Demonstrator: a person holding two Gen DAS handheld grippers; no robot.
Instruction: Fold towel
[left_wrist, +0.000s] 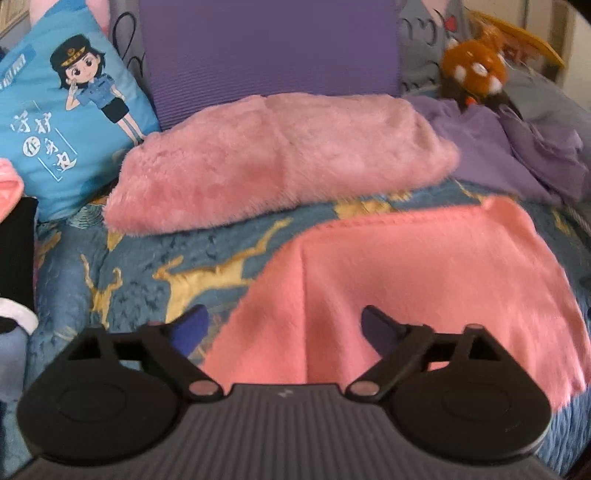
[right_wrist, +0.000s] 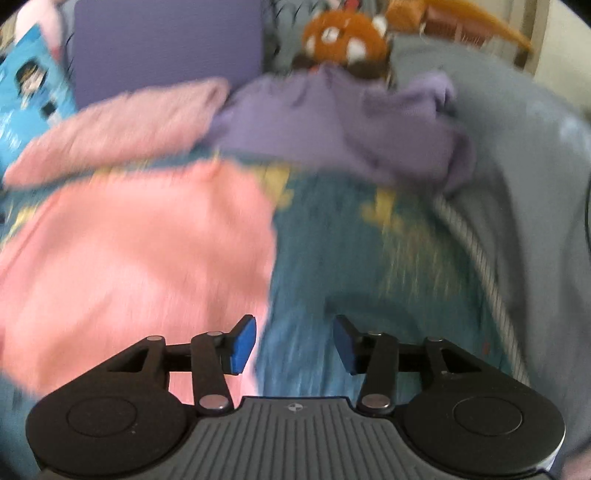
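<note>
Lying spread on the bed: one pink towel, two sets of tongs above it, both apart.

Left wrist view: left tongs (left_wrist: 282, 326) stand wide apart, nothing between them; one pink towel (left_wrist: 424, 280) lies flat on the blue patterned bedspread (left_wrist: 155, 266) toward 3 o'clock, with one fluffy pink cushion (left_wrist: 280, 158) at 12, one blue cartoon pillow (left_wrist: 70, 118) at 10 and one orange plush toy (left_wrist: 474, 70) at 1. Right wrist view, blurred: right tongs (right_wrist: 293, 343) are apart and empty, the towel's edge just beside the left pad; one purple cloth (right_wrist: 332, 122) lies at 12.

Both my wrist cams sit close, angled down along the fingers; both catch the pink towel (left_wrist: 424, 280) (right_wrist: 140, 251) and purple mat (left_wrist: 269, 44) (right_wrist: 166, 44).
</note>
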